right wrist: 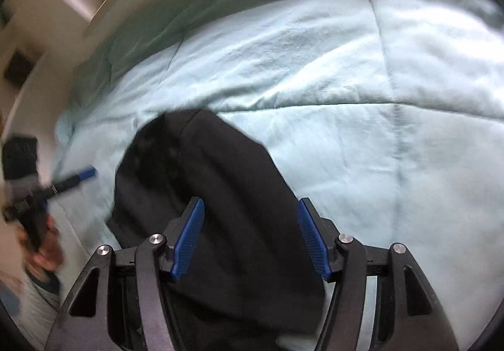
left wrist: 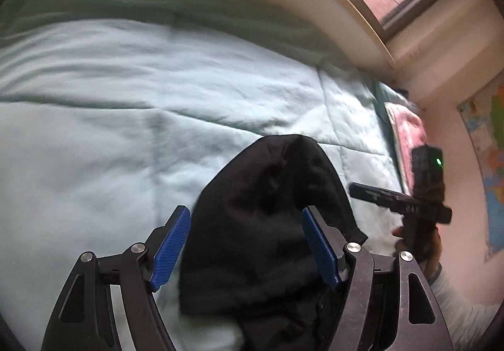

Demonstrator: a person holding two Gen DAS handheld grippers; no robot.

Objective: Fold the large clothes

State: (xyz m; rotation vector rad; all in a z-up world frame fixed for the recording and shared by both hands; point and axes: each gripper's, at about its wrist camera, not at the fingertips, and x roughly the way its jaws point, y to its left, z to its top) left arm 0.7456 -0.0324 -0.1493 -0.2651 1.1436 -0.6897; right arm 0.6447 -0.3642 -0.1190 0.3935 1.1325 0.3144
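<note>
Plainly soft and limp, the black garment (left wrist: 267,225) lay folded on the pale blue quilt (left wrist: 110,130) of a bed, both tools, left (left wrist: 247,248) and right (right wrist: 250,239), gaping empty above it; its edges looked best to pinch.

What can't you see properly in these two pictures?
- Black garment: its near end runs under the left hand-held gripper and off the bottom edge, so its type is unclear.
- Right wrist view: the same garment is cut off below the right hand-held gripper.
- Wall poster: blurred and clipped by the right edge.
- Pink cloth: mostly hidden behind the quilt.
</note>
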